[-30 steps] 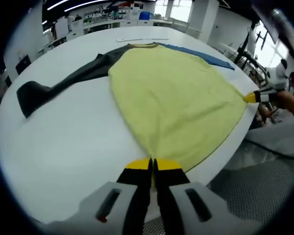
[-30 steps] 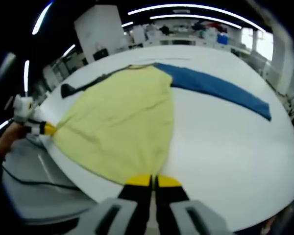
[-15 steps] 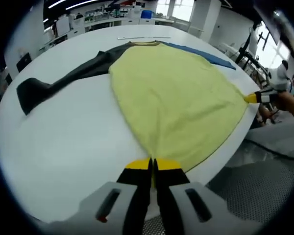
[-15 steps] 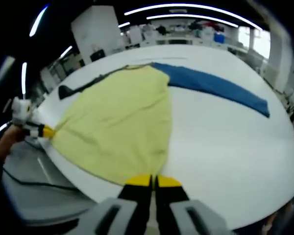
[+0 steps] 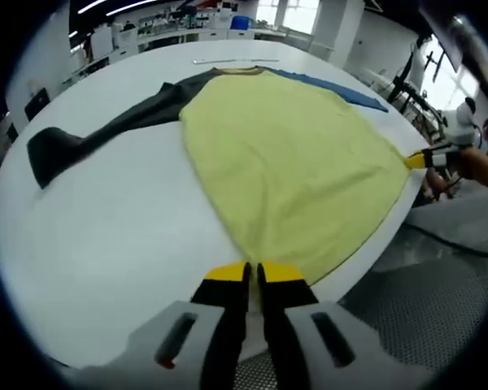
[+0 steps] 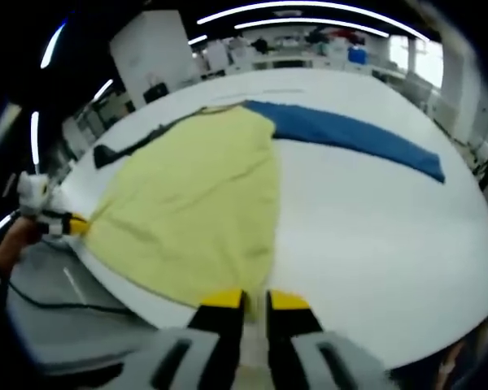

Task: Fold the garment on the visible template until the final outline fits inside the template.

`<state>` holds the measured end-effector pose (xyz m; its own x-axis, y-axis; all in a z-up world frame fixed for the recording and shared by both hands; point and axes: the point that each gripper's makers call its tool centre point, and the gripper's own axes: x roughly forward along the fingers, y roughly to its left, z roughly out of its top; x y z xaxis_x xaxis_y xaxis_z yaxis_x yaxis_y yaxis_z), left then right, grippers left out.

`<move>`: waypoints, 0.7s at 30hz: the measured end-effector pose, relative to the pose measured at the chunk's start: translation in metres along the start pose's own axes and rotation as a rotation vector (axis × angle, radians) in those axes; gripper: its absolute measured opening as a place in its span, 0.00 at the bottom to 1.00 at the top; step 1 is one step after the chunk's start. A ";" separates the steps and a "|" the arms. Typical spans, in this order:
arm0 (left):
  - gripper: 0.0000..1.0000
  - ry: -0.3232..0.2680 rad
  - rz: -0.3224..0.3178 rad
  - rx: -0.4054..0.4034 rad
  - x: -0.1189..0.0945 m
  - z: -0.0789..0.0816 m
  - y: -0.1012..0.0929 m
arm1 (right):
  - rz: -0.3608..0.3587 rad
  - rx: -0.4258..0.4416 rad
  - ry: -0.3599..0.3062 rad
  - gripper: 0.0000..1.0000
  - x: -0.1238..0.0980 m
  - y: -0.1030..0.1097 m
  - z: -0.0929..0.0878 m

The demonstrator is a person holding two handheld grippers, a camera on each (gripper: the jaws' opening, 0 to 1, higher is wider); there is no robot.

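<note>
Yellow garment (image 5: 293, 171) on white table (image 5: 122, 219), unlettered.

1 shirt (image 5: 285, 154): 1 yellow body, 2 long sleeves, i.e. 1 dark grey sleeve (image 5: 106, 134) and 1 blue sleeve (image 6: 350, 138). 1 white round surface (image 5: 106, 236) under it.

2 claws: left claw (image 5: 253, 275) w/ 2 yellow-tipped jaws, right claw (image 6: 254, 301) w/ 2 yellow-tipped jaws. Each also shows at the edge of the other's view, w/ 1 hand behind it.

1 thin white strip (image 5: 226, 60) on the far side of the surface. 1 black cable (image 6: 49, 305) below the surface edge. 1 blue bin (image 5: 241, 22) on the back benches; other bench items too small to count.
</note>
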<state>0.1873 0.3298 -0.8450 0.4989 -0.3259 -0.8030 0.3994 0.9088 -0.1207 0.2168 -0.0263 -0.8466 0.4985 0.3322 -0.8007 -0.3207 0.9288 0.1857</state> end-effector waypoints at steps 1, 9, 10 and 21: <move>0.08 -0.019 0.006 0.010 -0.001 0.003 0.002 | -0.006 0.000 -0.010 0.20 0.000 -0.003 0.003; 0.40 -0.167 0.035 0.058 -0.009 0.030 0.011 | -0.005 0.009 -0.130 0.69 -0.009 -0.015 0.035; 0.44 -0.180 0.035 0.062 -0.010 0.033 0.010 | -0.008 0.011 -0.139 0.73 -0.010 -0.017 0.038; 0.76 -0.270 0.032 0.105 -0.009 0.048 0.009 | -0.053 0.085 -0.268 0.91 -0.020 -0.081 0.088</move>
<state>0.2234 0.3286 -0.8105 0.6940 -0.3676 -0.6191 0.4502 0.8926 -0.0254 0.3039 -0.0941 -0.7956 0.7118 0.3040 -0.6332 -0.2258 0.9527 0.2036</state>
